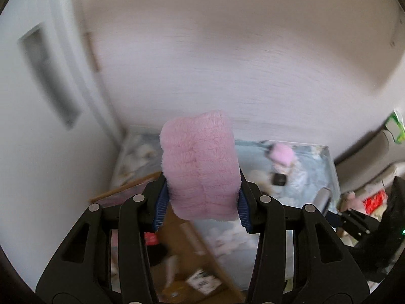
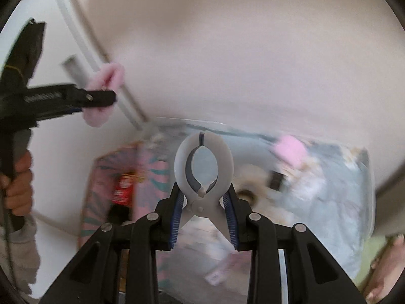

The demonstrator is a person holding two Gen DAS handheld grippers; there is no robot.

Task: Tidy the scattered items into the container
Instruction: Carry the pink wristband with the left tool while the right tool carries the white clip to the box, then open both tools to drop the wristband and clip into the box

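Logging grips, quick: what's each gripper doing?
Left gripper: shut on pink plush.
Right gripper: shut on white clamp.

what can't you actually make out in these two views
- Left wrist view: the pink fluffy item in the left gripper hides the floor behind it; its type is unclear.
- Left wrist view: the cardboard box is blurred and half hidden by the gripper.
- Right wrist view: the clear container is motion-blurred, its contents unreadable.
- Right wrist view: the red-labelled bottle label is unreadable.
- Right wrist view: the right gripper covers the white clamp handles.

Soft daylight, blurry pictures
The pale wall (image 1: 227, 50) smears; round dark corners bend both views; no hard shadows.
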